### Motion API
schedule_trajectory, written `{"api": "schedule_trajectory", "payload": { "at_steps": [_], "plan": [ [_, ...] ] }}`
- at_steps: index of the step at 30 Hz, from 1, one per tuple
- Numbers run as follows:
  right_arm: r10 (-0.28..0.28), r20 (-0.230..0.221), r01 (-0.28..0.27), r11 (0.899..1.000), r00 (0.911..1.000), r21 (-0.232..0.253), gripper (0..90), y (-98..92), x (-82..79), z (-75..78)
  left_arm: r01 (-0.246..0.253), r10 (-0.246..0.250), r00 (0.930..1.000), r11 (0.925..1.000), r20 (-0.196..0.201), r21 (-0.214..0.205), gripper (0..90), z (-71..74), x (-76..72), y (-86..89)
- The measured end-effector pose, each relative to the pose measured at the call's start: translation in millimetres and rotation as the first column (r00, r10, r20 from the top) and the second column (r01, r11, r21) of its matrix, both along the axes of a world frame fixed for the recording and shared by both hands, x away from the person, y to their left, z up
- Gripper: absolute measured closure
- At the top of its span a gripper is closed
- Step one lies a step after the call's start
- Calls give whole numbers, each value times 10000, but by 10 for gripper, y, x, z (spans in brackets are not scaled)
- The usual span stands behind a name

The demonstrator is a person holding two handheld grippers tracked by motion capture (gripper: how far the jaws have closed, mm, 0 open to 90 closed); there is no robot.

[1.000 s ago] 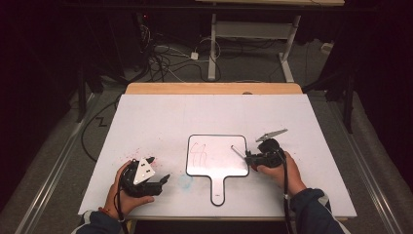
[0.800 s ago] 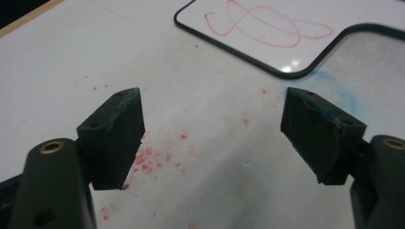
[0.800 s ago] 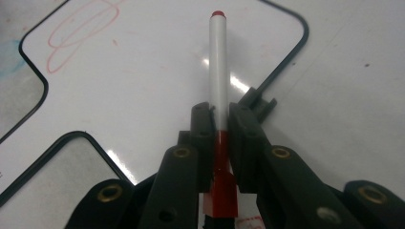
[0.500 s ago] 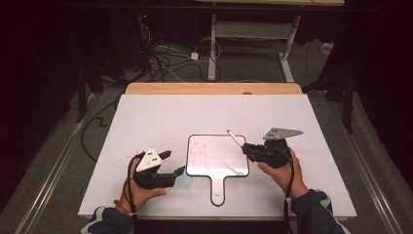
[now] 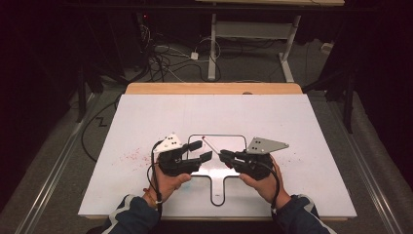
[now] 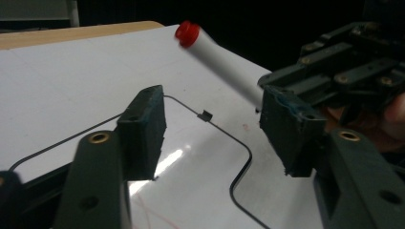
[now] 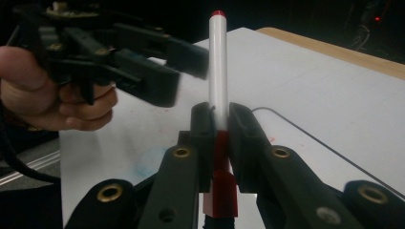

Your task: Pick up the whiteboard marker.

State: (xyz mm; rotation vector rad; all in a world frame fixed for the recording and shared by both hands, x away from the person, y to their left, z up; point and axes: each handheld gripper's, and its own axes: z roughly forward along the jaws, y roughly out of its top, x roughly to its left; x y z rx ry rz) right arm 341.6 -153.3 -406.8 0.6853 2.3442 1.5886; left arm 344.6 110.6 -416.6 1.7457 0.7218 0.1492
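I keep my right gripper [image 5: 223,155] clamped on the marker [image 7: 218,71] near its red cap, so the white barrel sticks out toward frame centre, over the whiteboard [image 5: 234,142], for the other tool to take. My left gripper [image 5: 201,150] faces it from the left, jaws half wide and just closing, with nothing between them yet; the barrel lies above and right of them. Both hands hover low at centre-bottom, tips nearly meeting.

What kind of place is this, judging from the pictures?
Probably a lab or recording workroom: a white-covered table in a dark room, loose cables on the floor behind it, and a second table's metal legs beyond.
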Motion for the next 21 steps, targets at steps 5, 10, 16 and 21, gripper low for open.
{"api": "schedule_trajectory", "payload": {
  "at_steps": [5, 10, 16, 21],
  "plan": [
    [182, 58, -180, 9995, 9998, -256, 821, 51, -13, -41, 317, -318, 9995, 9989, -27, -332, 577, 5, 14, -57],
    [118, 160, -111, 9988, 9998, -477, 821, 72, -17, -63, 549, -547, 9985, 9979, 52, -330, 640, 5, 23, -78],
    [65, 318, -37, 9961, 9995, -877, 819, 138, -21, -111, 554, -552, 9985, 9961, 47, -692, 742, 15, 6, -160],
    [-109, 407, 146, 9956, 9991, -931, 798, 149, -19, -123, 664, -647, 9970, 9970, 430, -400, 782, 60, -30, -231]
  ]
}}
